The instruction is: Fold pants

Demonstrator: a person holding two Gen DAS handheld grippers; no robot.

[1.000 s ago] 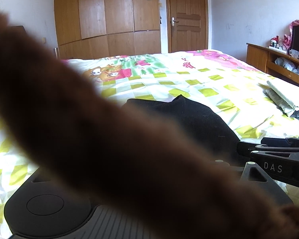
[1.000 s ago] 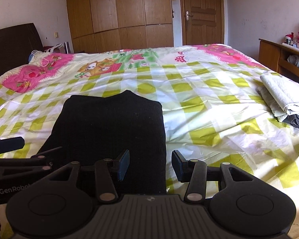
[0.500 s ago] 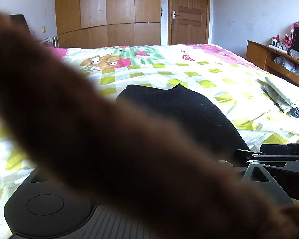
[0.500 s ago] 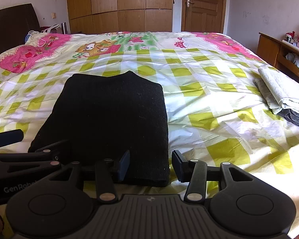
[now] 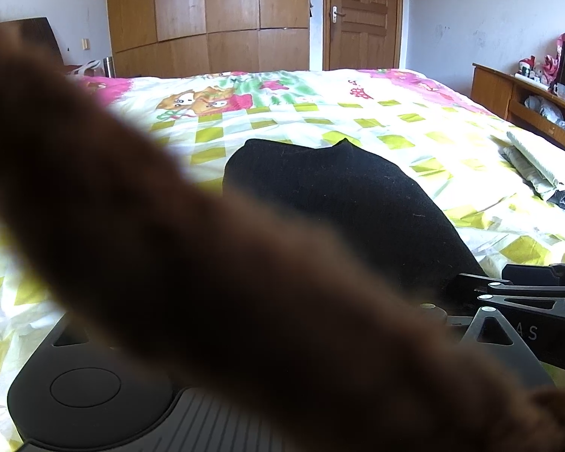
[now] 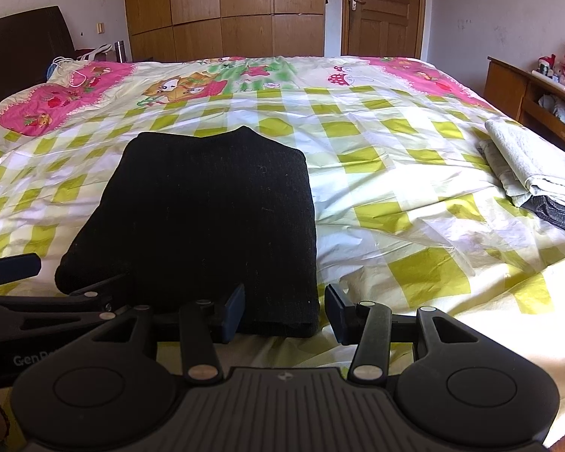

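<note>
The black pants (image 6: 203, 218) lie folded into a compact, roughly rectangular bundle on the bed (image 6: 395, 173), toward its near edge and left of the middle in the right wrist view. The cloth rests flat on the checked green-and-white sheet, with a small peak at the far edge.

The right gripper (image 6: 284, 310) hovers just at the near edge of the bundle, its two fingers spread wide with nothing between them; the near right corner of the pants shows in the gap. The left gripper (image 6: 11, 267) enters that same view from the left, beside the near left corner of the pants; whether its fingers are apart or together cannot be told. In the left wrist view a blurred brown sleeve (image 5: 207, 263) crosses the lens and hides those fingers.

At the bed's right side lies a stack of folded laundry (image 6: 535, 173), well apart from the pants. A wooden wardrobe (image 6: 222, 11) and a door (image 6: 384, 7) stand behind the bed.
</note>
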